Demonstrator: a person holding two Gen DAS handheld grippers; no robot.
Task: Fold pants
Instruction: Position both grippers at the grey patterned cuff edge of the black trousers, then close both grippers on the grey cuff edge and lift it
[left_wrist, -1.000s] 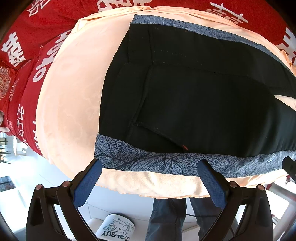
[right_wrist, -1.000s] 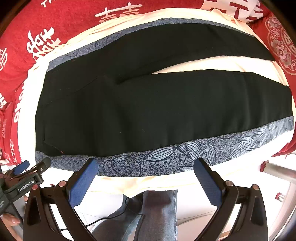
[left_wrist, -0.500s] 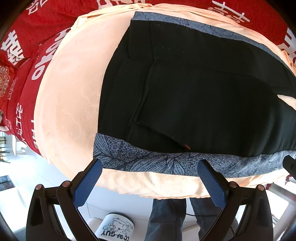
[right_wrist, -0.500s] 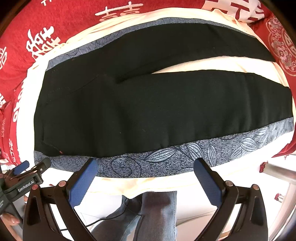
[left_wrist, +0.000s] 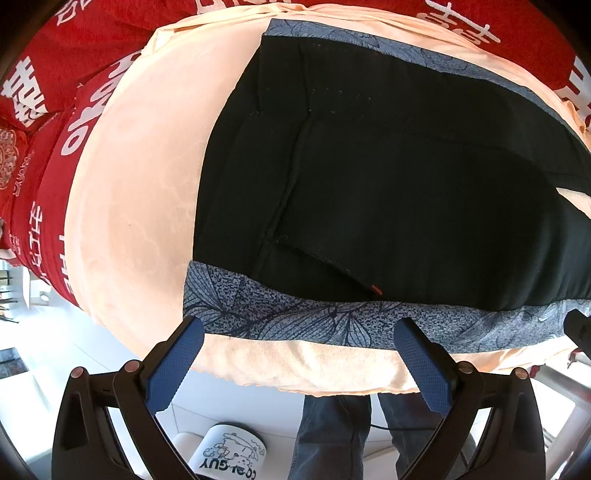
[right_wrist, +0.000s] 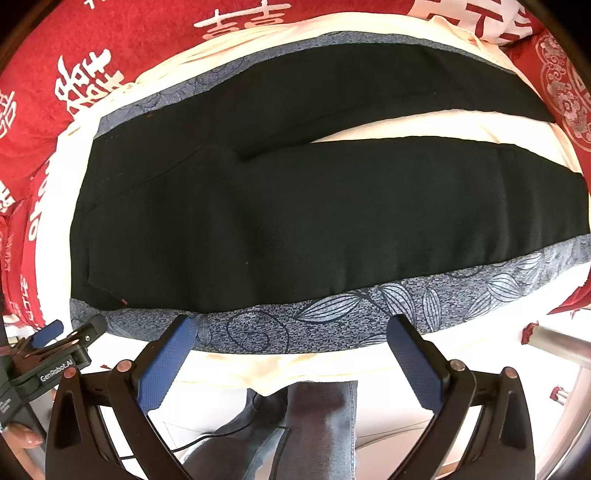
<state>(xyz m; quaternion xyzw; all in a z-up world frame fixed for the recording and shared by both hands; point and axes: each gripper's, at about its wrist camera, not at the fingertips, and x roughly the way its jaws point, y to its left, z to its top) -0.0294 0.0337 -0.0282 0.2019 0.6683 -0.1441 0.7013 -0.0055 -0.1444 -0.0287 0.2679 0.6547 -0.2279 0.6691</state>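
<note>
Flat black pants (right_wrist: 314, 206) on a peach cloth (left_wrist: 140, 177), right leg ends cut off, left gripper (left_wrist: 299, 354) and right gripper (right_wrist: 291, 347) both spread wide, empty, just short of the pants' near edge.

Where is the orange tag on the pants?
Left wrist view, lower centre: the orange tag sits on the pants at the pocket's corner, just above the grey patterned strip.

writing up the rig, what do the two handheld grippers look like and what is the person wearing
Both the left gripper and the right gripper are black frames with round metal rivets and two fingers faced with textured blue pads. The left one, seen from the right wrist view, bears white "GenRobot.AI" lettering. The person wears blue jeans.
</note>
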